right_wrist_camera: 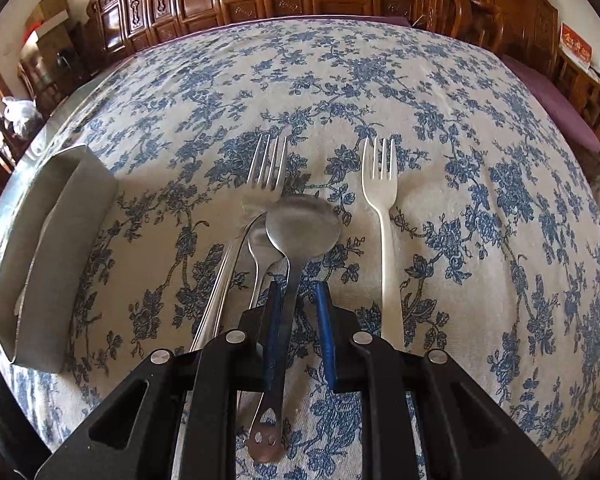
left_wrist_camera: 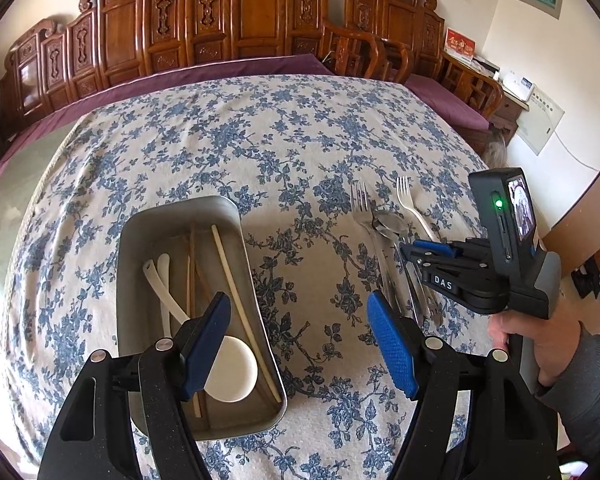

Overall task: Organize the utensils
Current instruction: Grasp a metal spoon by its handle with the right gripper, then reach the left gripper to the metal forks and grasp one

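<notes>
From the left wrist camera, the left claw (left_wrist_camera: 300, 344) hangs with its blue-padded fingers wide apart and nothing between them, above the near end of a grey rectangular metal tray (left_wrist_camera: 140, 248). The tray sits on the bench, which is covered with a cream tablecloth printed with blue flowers (left_wrist_camera: 220, 140). Inside the tray lie a white plastic soup spoon (left_wrist_camera: 228, 372), a second white plastic spoon (left_wrist_camera: 163, 264), a pale chopstick (left_wrist_camera: 240, 300) and thin brown wooden chopsticks (left_wrist_camera: 192, 264). To the right of the tray, well apart from it, the remaining utensils lie on the cloth: a steel fork (left_wrist_camera: 362, 208), a white plastic fork (left_wrist_camera: 410, 204) and steel spoons between them. The right claw (left_wrist_camera: 410, 254), held in a person's hand (left_wrist_camera: 540, 340), is low over the steel spoons.

From the right wrist camera, the right claw (right_wrist_camera: 300, 312) is nearly together, and the handle of a large round-bowled steel spoon (right_wrist_camera: 300, 228) lies between its blue pads; the left pad touches it, but whether the other pad presses on it I cannot tell. A smaller steel spoon (right_wrist_camera: 260, 244) lies just beside it on the left, partly under its bowl, with the steel fork (right_wrist_camera: 266, 172) beyond. The white plastic fork (right_wrist_camera: 384, 216) lies apart on the right. The grey tray's corner (right_wrist_camera: 52, 240) shows at the left edge.
</notes>
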`<action>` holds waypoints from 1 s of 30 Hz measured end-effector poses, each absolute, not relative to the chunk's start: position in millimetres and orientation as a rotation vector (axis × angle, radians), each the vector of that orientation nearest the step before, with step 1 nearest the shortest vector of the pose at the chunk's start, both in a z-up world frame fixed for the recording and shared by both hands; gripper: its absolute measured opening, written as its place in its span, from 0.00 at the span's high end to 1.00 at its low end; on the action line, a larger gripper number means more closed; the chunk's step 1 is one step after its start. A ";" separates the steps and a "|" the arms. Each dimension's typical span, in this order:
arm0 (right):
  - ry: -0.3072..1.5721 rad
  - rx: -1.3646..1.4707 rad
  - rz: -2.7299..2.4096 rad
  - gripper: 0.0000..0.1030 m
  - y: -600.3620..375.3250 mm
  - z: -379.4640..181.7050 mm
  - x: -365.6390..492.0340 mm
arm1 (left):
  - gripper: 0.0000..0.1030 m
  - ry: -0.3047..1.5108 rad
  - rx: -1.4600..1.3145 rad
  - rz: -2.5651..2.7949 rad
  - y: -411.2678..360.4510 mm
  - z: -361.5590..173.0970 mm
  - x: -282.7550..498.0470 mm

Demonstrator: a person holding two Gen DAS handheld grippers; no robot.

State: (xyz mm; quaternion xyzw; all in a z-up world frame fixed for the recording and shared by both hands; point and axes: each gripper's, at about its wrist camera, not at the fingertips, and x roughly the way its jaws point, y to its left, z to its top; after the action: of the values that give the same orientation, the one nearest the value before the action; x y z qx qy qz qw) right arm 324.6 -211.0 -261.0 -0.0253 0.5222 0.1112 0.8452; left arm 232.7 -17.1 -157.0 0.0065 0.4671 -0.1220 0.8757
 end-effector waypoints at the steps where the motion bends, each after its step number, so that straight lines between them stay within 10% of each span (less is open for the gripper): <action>1: 1.102 -0.061 0.230 0.82 -209.8 -260.8 324.8 | 0.34 0.976 0.012 -0.256 -16.9 -157.6 232.7; 30: 0.986 0.027 0.252 0.93 -297.6 -209.6 256.2 | 0.34 1.006 0.100 -0.341 -104.6 -176.0 259.2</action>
State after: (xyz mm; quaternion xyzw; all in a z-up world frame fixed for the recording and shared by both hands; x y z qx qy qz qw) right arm 256.2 -297.6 -209.6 0.0130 0.4720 0.1209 0.8732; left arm 259.2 -104.6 -176.0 0.0478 0.4793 -0.1627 0.8611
